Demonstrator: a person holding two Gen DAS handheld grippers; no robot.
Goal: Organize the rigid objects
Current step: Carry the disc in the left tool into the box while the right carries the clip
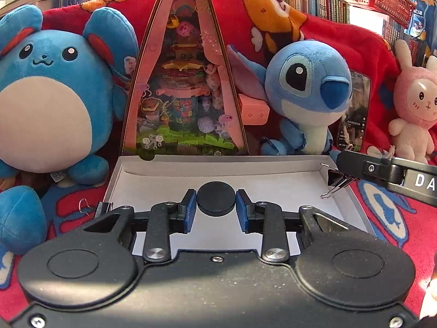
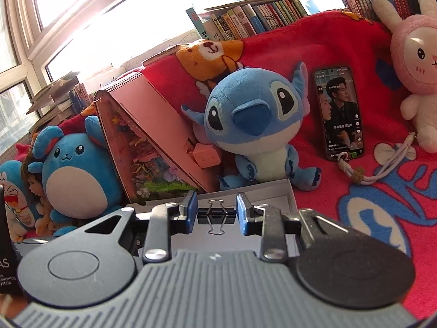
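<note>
Over the shallow white cardboard box [image 1: 273, 164], the left gripper [image 1: 216, 207] pinches a smooth, matte black disc [image 1: 216, 198] between its blue pads [image 1: 191, 207], the fingers drawn narrow against the disc's round edge. The disc sits above the box's flat white floor; whether it touches that floor I cannot tell. At the box's right wall a black binder clip [image 1: 337, 181] with silver wire handles grips the cardboard edge, and the right gripper [image 2: 217, 213] closes on that same clip, its blue pads pressing the clip's black folded-steel body from both sides while the wire loops stick up and down between them.

Soft things crowd the box. A round blue plush with a cream belly [image 1: 46, 95] sits at its left, a blue big-eyed plush [image 1: 306, 93] at its far right corner, and a pink triangular display case [image 1: 185, 82] full of small coloured figures stands straight behind the far wall. A phone [image 2: 342, 114] with a lit screen leans on the fuzzy red blanket [image 2: 341, 43], near a pink rabbit plush [image 2: 418, 63].

Another clip [image 1: 102, 207] hangs at the box's near left corner. Open room lies mainly inside the box.
</note>
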